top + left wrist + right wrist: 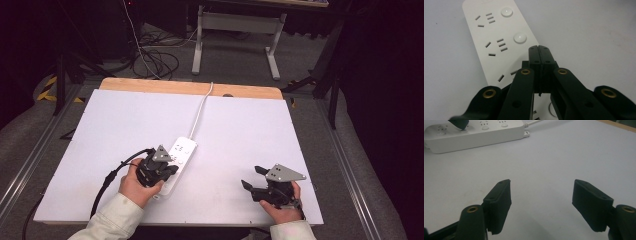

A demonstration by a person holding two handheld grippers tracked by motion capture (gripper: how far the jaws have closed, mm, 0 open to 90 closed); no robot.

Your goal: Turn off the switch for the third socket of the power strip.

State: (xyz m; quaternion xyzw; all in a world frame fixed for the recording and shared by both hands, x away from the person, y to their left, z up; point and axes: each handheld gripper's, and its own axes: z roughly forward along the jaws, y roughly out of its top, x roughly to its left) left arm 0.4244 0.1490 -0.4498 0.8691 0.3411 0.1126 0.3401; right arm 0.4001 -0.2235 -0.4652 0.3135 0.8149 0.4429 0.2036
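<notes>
A white power strip (178, 159) with round switch buttons lies near the table's middle, its white cable (202, 107) running to the far edge. My left gripper (172, 169) hovers over the strip's near half, shut with nothing between its pads. In the left gripper view the closed tips (539, 48) sit just below a round button (520, 38) on the strip (486, 32). My right gripper (252, 177) rests open at the front right, empty. In the right gripper view its fingers (499, 202) frame bare table, with the strip (474, 135) far off at the top left.
The white tabletop (100, 130) has a wooden strip (150, 85) along its far edge. Beyond it stand a white desk frame (235, 35) and loose cables (155, 62) on the floor. Metal rails (350, 165) run along both sides of the table.
</notes>
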